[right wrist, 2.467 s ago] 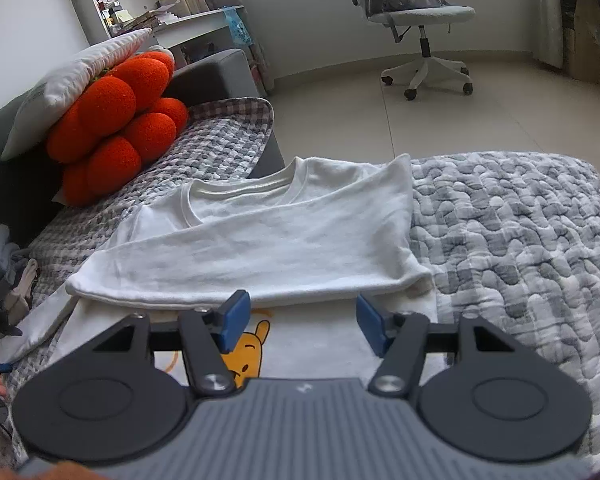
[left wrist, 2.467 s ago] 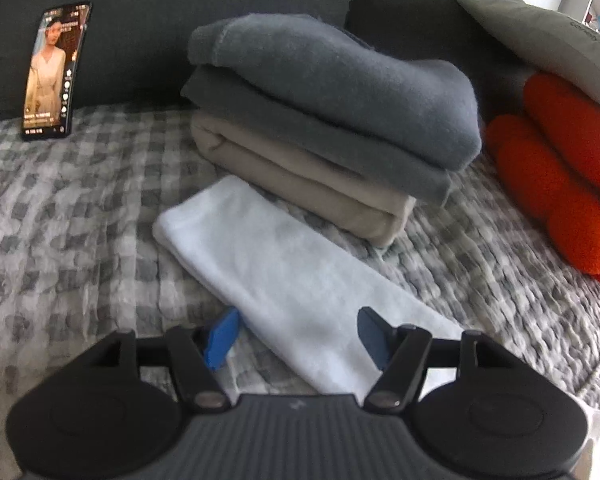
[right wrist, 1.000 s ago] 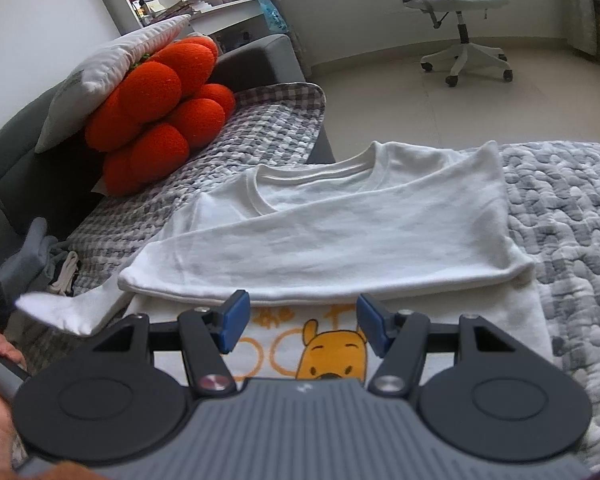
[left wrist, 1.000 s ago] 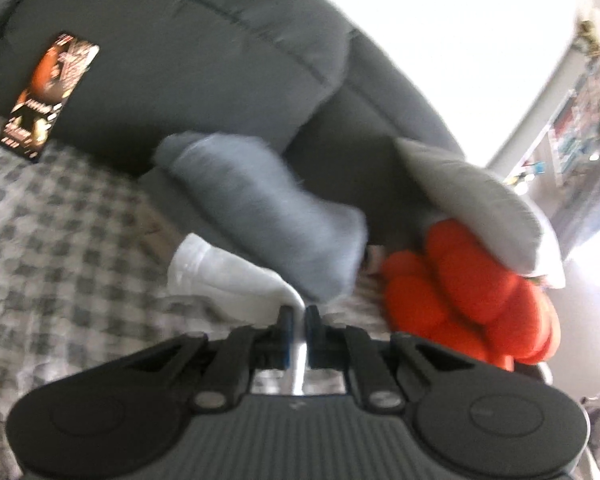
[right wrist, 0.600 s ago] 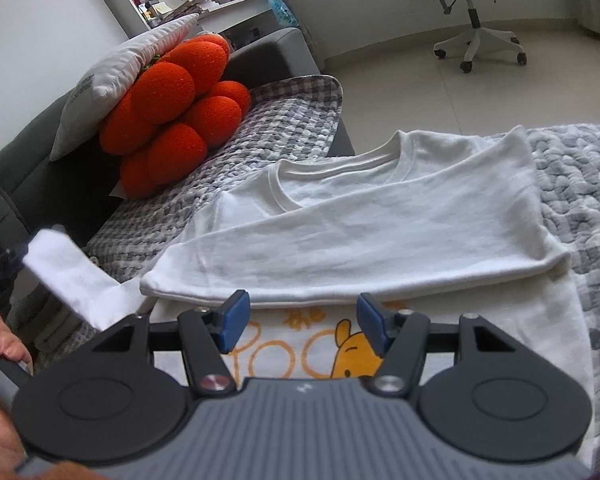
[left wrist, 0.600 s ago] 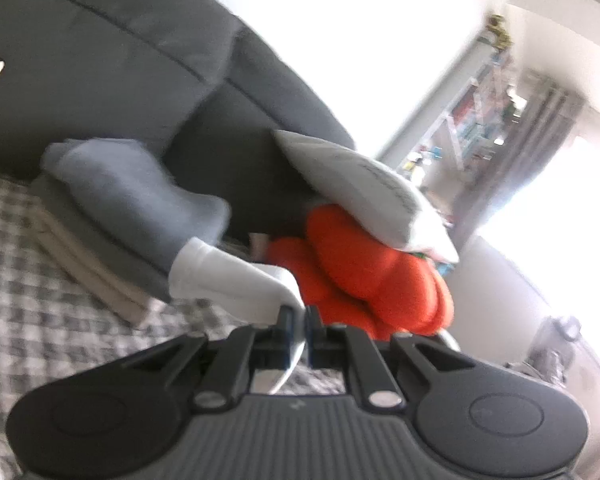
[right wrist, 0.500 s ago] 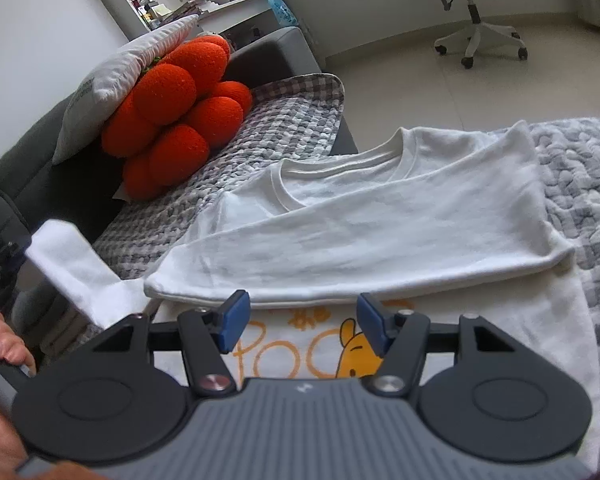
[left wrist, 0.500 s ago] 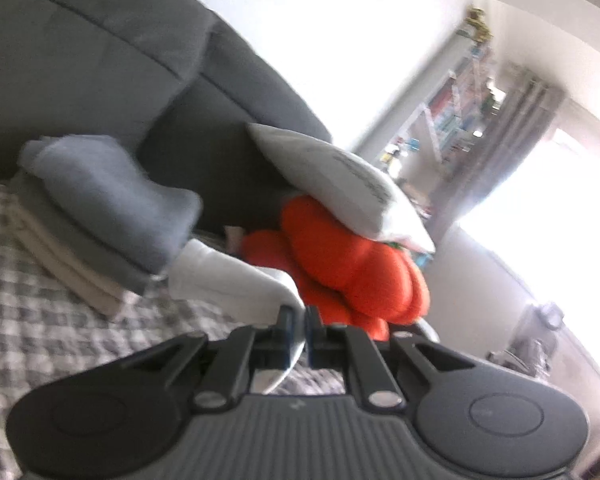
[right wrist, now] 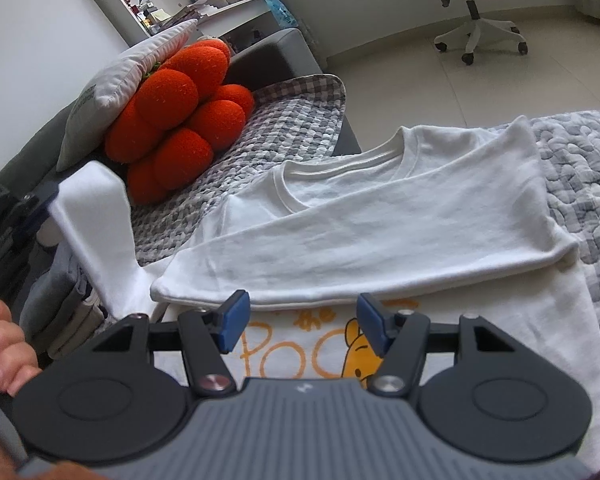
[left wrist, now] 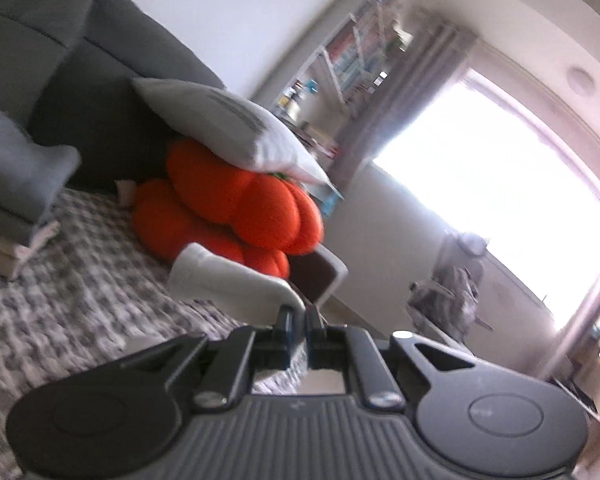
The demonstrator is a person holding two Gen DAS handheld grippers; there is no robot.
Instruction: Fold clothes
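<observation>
The white long-sleeved shirt (right wrist: 380,216) lies flat on the grey checked quilt (right wrist: 292,120), filling the middle of the right wrist view. One sleeve is folded across its chest, and an orange print with a yellow bear shows below that fold at 6 o'clock. Its other sleeve (right wrist: 96,216) is lifted off the quilt at 9 o'clock, stretched up toward the left claw (left wrist: 297,320). That claw's jaws are pinched tight on the sleeve's cuff (left wrist: 228,280), and it points almost level toward the orange plush cushion (left wrist: 236,208) at 11 o'clock. The right claw (right wrist: 298,322) hangs tilted down over the shirt's printed front, jaws parted and holding nothing.
</observation>
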